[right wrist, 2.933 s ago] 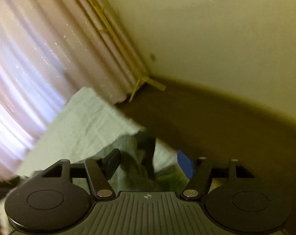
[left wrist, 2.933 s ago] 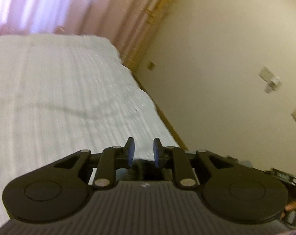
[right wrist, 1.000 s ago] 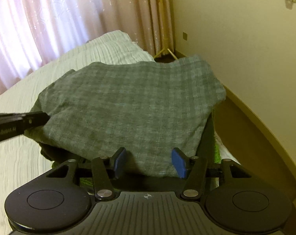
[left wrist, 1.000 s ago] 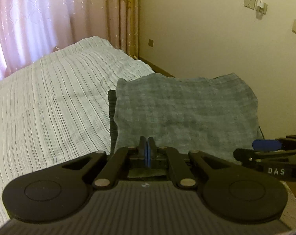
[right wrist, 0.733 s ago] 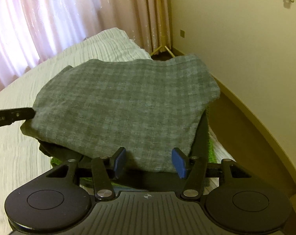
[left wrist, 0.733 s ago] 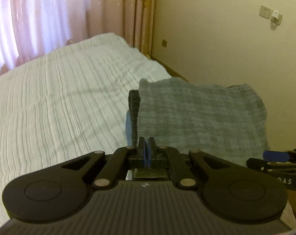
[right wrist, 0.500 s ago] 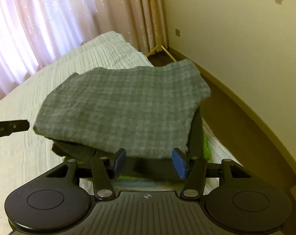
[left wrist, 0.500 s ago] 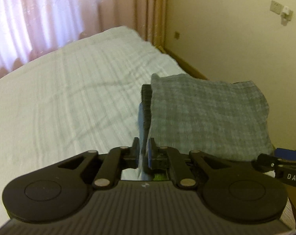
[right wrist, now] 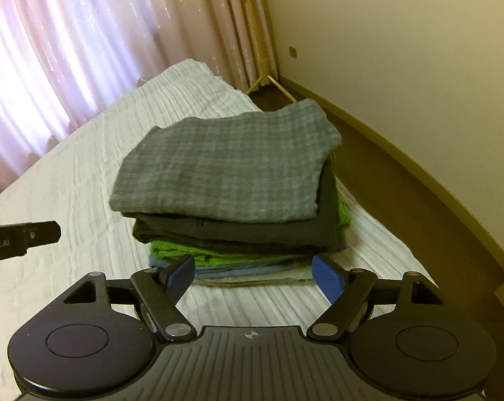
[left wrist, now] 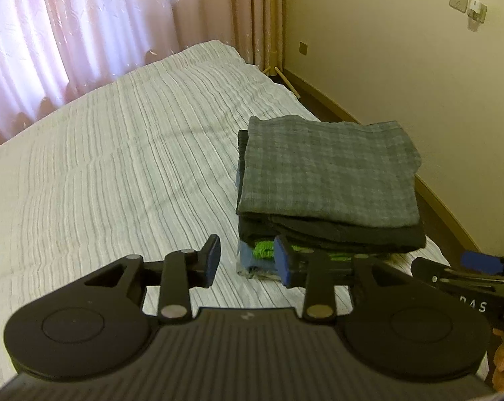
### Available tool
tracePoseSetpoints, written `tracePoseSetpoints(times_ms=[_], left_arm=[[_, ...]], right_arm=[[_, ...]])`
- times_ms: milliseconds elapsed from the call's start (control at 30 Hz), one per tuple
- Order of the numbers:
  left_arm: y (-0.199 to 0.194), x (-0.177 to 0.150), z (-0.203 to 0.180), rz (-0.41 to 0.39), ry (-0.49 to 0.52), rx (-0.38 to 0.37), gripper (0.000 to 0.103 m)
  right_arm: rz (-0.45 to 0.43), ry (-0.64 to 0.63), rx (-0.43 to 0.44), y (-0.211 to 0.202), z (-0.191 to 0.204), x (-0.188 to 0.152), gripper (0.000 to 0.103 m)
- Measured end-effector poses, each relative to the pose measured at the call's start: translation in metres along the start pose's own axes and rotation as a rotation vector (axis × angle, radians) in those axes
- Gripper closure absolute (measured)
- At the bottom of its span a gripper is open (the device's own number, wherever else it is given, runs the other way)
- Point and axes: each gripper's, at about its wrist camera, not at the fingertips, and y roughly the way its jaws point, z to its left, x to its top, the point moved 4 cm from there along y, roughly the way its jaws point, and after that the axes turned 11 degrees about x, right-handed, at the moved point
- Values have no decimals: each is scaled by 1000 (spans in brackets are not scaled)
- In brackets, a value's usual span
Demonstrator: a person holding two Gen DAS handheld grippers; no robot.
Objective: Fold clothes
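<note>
A folded grey checked garment point(left wrist: 328, 173) point(right wrist: 225, 163) tops a stack of folded clothes on the bed's right side. Under it lie a dark garment point(right wrist: 238, 230), a green one point(right wrist: 185, 250) and a blue one point(right wrist: 245, 269). My left gripper point(left wrist: 246, 260) hangs above the bed just in front of the stack's near left corner; its jaws are opening, nothing between them. My right gripper point(right wrist: 255, 275) hovers in front of the stack, jaws opening wide and empty. Each gripper's tip shows at the edge of the other view.
The bed point(left wrist: 101, 173) has a white ribbed cover. Pink curtains point(left wrist: 85, 16) hang behind it. A cream wall point(right wrist: 402, 67) and brown floor strip point(right wrist: 418, 207) run along the bed's right edge, close to the stack. A wooden stand's legs point(right wrist: 268, 82) sit in the corner.
Both grippers let go of the grey checked garment, opened, and drew back and up from the stack. The garment now rests flat on top of the pile.
</note>
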Motion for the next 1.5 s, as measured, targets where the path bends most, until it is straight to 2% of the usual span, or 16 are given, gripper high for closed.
tracePoseSetpoints(times_ms=[67,300,367,733,1000,1500], left_arm=[[-11,-2,4,-4,-5,-3,68],[-48,-12,10,-23,-2,-13,62],[-58,-16,12,-32,3,-16,62],[-90,-37,10,-37,36,-26,58],[-88,-48,1,-12,56,-30,56],[-58,-62,-16,49,86,-28,55]], right_arm=[[-11,3,-7,-11,4,-2,9],[-30,28,-23,-45,17,-12,7],[-34,22,-31,-52,21,-16,1],[-44,3,-74,-80,32,-34,1],[-21,12,-86,-82,24,-44,1],[39,37,-95,-63,12,-56,1]])
